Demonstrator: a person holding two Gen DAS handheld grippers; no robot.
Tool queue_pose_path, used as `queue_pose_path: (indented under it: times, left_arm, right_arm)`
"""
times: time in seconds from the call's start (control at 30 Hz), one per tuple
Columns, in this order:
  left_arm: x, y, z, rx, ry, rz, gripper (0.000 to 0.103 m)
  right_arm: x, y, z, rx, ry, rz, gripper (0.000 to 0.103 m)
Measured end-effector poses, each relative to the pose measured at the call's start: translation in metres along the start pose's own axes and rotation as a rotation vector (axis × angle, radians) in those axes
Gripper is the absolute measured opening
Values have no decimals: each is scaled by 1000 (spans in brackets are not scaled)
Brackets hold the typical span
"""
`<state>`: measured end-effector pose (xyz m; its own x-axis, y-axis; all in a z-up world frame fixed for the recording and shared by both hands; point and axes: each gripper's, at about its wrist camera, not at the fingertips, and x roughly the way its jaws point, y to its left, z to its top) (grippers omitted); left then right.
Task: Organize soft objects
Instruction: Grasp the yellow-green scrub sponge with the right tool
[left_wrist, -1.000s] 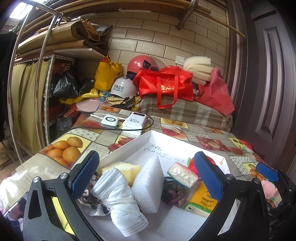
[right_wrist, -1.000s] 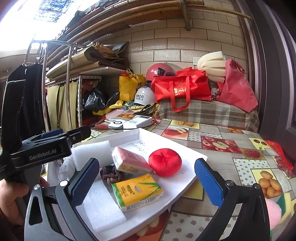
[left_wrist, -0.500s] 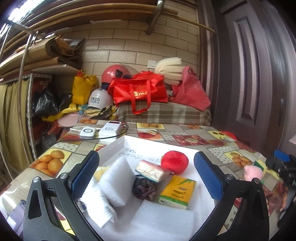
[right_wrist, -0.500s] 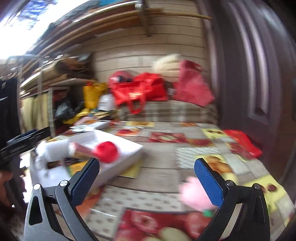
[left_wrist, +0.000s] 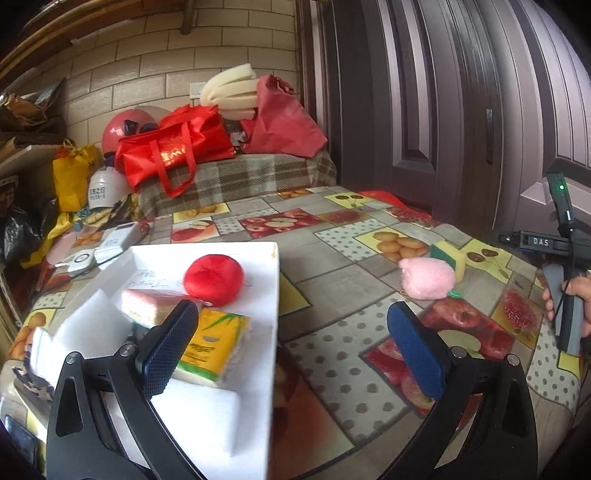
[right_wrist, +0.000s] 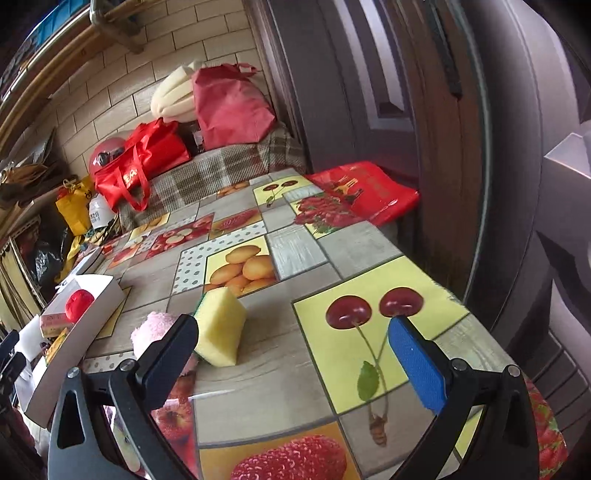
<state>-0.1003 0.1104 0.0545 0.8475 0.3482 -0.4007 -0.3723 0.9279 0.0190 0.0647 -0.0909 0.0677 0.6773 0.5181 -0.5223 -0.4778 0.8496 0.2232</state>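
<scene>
The right gripper (right_wrist: 291, 354) is held spread and empty — its fingers should be centred over the yellow sponge (right_wrist: 220, 326), then closed gently.

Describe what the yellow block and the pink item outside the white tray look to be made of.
Yellow block: probably sponge foam, matte and porous, with a thin green layer along one edge, likely a scouring pad. Pink item: looks like plush fabric, with a fuzzy, fleecy surface and a rounded shape; its filling cannot be seen.
</scene>
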Motion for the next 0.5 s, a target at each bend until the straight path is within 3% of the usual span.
queue_pose_path:
  times: [0.23,0.27,0.3,0.37,0.5]
  left_arm:
    - [47,-67,8,100,169,-106,103]
    - [52,-75,9,115,180,-104,103]
    - [56,-82,10,132,187,-95,103]
    - [60,-91,11,163,192,-87,103]
    - [70,-104,12,205,200,-80,103]
  right_arm:
    - [32,40,10,-83,13,59,102]
    - [40,45,12,-86,28,66,98]
    - [47,49,14,-85,46,68,92]
    - [65,55,16,-92,106,91,60]
    - [95,50,12,-60,276,120,42]
